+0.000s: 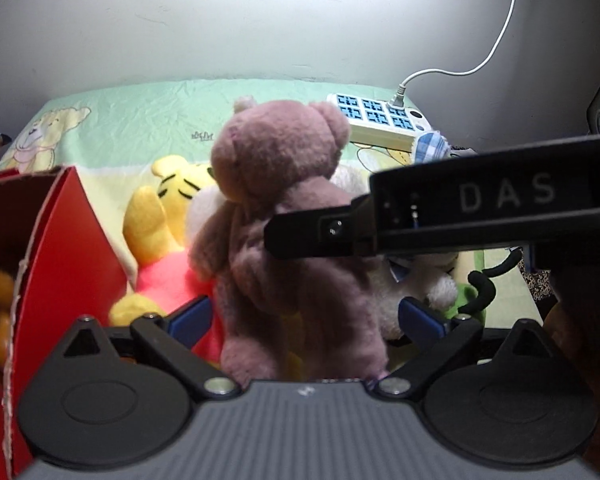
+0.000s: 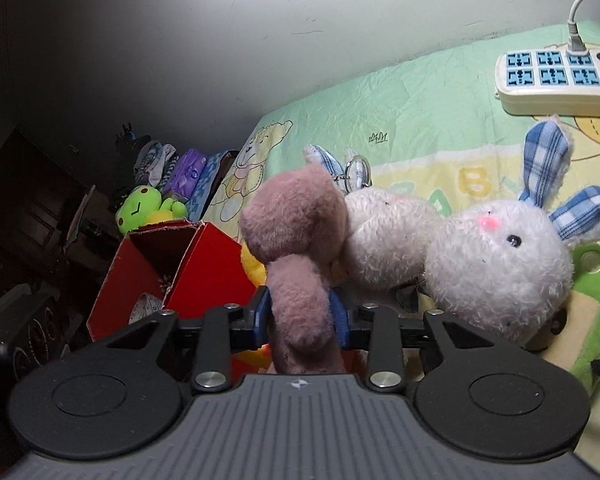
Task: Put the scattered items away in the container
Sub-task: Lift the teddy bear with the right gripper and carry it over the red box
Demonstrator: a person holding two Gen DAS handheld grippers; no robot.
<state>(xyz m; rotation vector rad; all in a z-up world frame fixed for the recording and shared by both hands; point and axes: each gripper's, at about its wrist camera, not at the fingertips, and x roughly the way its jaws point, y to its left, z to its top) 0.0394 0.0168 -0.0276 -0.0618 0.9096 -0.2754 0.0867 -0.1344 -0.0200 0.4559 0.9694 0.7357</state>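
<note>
Both grippers: ribbed grey body, black round-hubbed linkages behind blue pads (image 2: 260, 312), silver screws at the pivots. Right gripper (image 1: 274, 236) side marked "DAS" behind its fingers.

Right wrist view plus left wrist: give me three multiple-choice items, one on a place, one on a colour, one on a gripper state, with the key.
1. Where is the red cardboard box relative to the mauve plush bear in the right wrist view?
A. left of it
B. right of it
C. on top of it

2. What colour are the white plush rabbit's ears?
A. plain pink
B. blue and white check
C. solid green

3. How do the jaws of the right gripper stand?
A. wide open, nothing between them
B. closed on the bear's limb
C. closed on the power strip

Key: 1 A, the box sits at the left, the bear at the centre. 2 B, checked fabric shows on both ears. 3 B, the blue pads press the mauve limb on both sides.
</note>
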